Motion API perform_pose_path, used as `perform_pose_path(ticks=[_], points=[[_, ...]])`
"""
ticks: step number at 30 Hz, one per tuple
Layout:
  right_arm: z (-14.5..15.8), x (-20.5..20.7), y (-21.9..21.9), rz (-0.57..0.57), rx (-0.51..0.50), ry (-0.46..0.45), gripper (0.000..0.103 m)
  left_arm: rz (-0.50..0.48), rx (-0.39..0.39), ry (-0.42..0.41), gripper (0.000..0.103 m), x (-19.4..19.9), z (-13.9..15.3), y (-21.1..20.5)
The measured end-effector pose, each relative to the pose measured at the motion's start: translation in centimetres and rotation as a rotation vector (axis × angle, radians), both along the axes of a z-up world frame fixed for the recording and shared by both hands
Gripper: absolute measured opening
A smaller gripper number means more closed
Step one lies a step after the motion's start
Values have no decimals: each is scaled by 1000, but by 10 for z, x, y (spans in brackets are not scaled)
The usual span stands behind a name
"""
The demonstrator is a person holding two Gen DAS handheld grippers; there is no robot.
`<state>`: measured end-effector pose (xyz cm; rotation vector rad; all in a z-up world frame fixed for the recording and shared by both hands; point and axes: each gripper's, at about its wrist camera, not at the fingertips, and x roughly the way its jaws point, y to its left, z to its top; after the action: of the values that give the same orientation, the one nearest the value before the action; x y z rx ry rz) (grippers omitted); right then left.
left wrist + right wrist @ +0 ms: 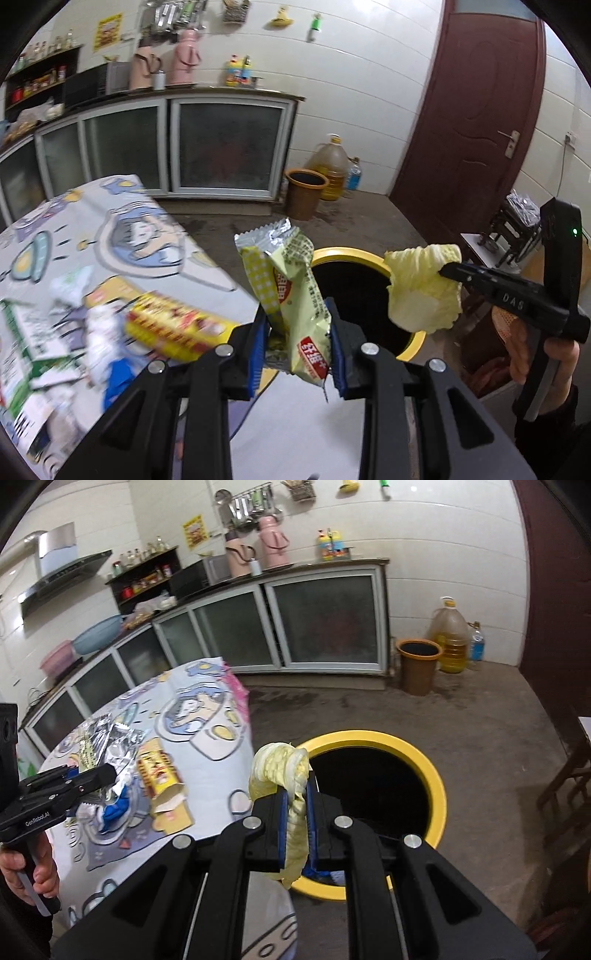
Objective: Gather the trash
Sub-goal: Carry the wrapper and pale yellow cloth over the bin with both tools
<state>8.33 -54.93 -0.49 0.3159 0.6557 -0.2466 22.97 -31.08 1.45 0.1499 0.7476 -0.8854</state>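
My left gripper [297, 325] is shut on a yellow-green snack wrapper [291, 295] and holds it upright at the table's edge, beside the yellow-rimmed trash bin [351, 254]. My right gripper [297, 801] is shut on a pale cabbage leaf [280, 768] and holds it over the near rim of the bin [436, 775]. The leaf [424, 288] and right gripper [448, 271] show in the left wrist view above the bin's right side. The left gripper [107, 773] shows at the left of the right wrist view with the wrapper [107, 738].
On the cartoon tablecloth [110, 229] lie a yellow-red carton [173, 325], a green-white box [22, 332] and crumpled white and blue scraps [107, 350]. The carton [162, 775] lies open-ended. A brown bucket [419, 664], oil jug [448, 638] and cabinets [325, 620] stand behind.
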Motion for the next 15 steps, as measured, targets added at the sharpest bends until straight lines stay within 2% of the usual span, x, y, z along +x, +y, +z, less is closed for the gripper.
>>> perform_pose_path(ticks=[6, 15], points=[[-20, 9, -25, -44, 15, 39, 9, -53, 21, 34, 27, 10, -22, -56], [-52, 18, -52, -104, 38, 91, 9, -79, 54, 109, 27, 28, -59, -107]])
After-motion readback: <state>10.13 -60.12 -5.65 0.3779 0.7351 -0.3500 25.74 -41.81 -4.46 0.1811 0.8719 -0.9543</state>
